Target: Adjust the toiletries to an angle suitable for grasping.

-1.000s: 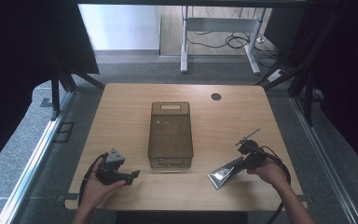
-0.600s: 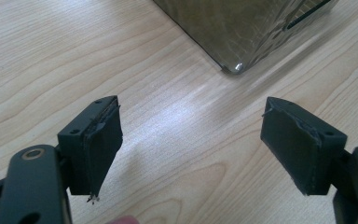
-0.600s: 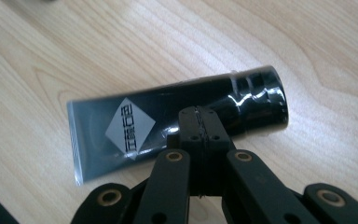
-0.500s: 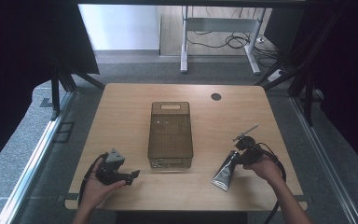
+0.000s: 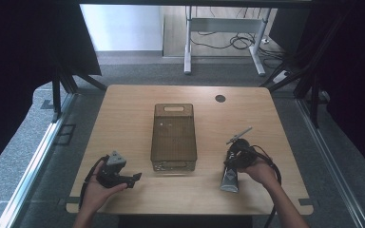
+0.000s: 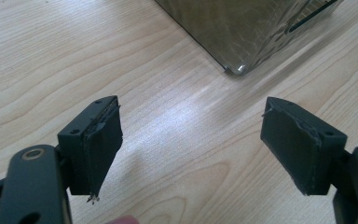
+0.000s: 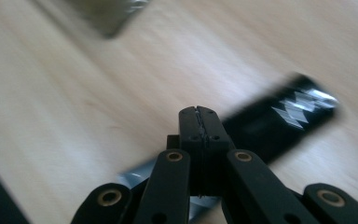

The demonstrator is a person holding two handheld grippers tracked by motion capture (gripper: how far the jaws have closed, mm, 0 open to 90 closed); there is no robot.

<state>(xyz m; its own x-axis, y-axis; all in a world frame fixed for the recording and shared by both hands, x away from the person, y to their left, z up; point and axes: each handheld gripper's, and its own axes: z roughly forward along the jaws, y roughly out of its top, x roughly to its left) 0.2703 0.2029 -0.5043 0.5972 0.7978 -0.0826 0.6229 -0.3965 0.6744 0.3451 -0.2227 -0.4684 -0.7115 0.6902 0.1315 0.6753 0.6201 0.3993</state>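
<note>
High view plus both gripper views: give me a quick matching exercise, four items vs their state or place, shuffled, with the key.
Column 1
1. left gripper
2. right gripper
3. bin
4. silver and black pouch

Column 2
A. translucent, brownish, at the middle of the table
B. jaws pressed together
C. lies at the near right, beside the person's right hand
D. jaws wide apart, bare wood between them

Pairs: 1-D, 2-B, 3-A, 4-C
</note>
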